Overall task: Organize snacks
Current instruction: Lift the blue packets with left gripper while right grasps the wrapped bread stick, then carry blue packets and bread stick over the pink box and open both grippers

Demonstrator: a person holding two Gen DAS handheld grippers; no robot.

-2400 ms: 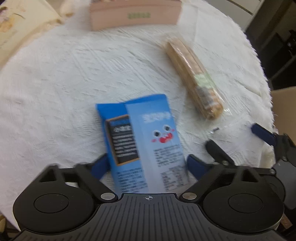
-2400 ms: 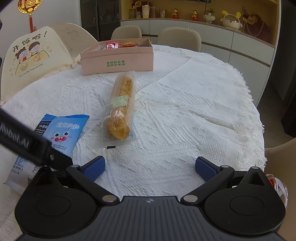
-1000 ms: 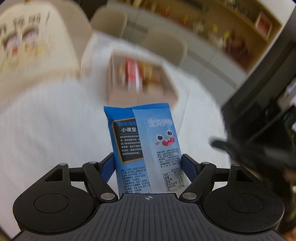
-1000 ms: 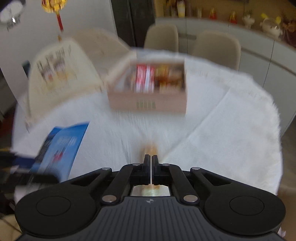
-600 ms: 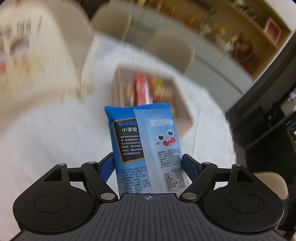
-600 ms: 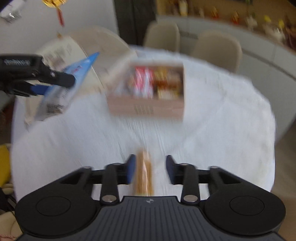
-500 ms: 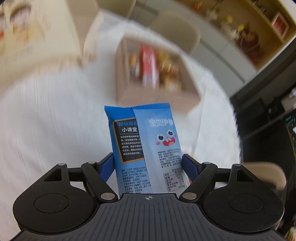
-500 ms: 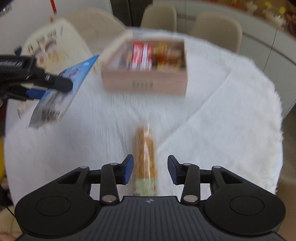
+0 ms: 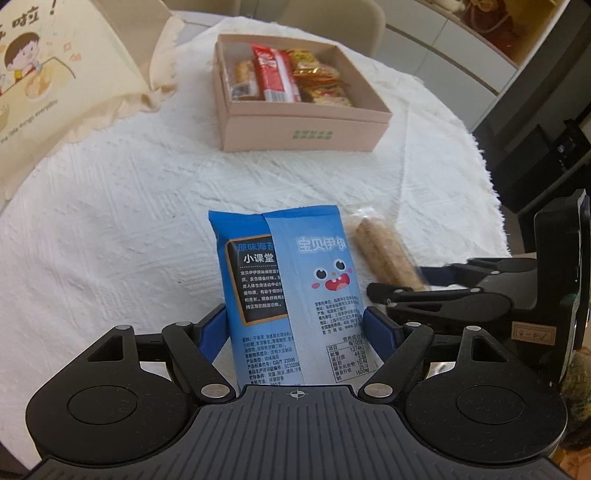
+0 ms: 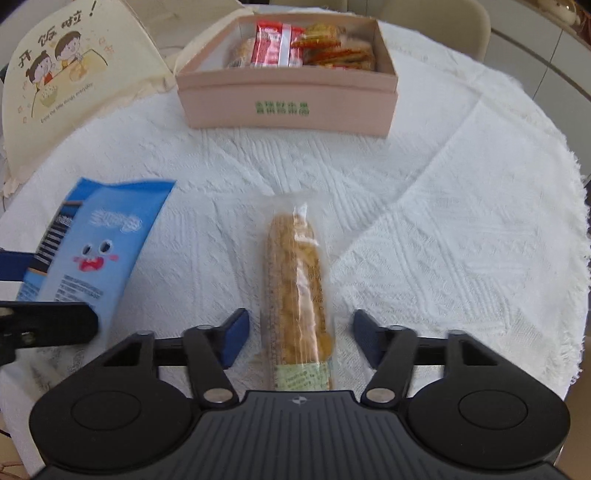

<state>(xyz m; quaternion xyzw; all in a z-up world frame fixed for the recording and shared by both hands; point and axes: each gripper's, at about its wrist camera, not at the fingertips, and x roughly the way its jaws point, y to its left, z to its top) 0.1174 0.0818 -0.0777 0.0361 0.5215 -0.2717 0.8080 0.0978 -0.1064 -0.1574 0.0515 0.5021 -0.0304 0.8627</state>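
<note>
My left gripper (image 9: 295, 325) is shut on a blue snack pack (image 9: 288, 266) with a cartoon face and holds it above the white tablecloth. In the right wrist view the same blue pack (image 10: 99, 251) hangs at the left. My right gripper (image 10: 299, 325) is open, its blue pads on either side of a long biscuit stick in clear wrap (image 10: 295, 280) that lies on the cloth, with gaps on both sides. An open pink box (image 10: 288, 103) holding several snacks stands at the far side. The left wrist view shows that box (image 9: 303, 129), the stick (image 9: 380, 251) and my right gripper (image 9: 399, 280).
A cream folded food cover (image 9: 44, 81) with cartoon children stands at the back left. The round table's fringed cloth edge (image 10: 554, 258) runs down the right side. Beige chairs (image 10: 443, 14) and white cabinets stand beyond the table.
My right gripper went from shut to open and came down over the biscuit stick. My left gripper, still holding the blue pack, sank and tilted down toward the table.
</note>
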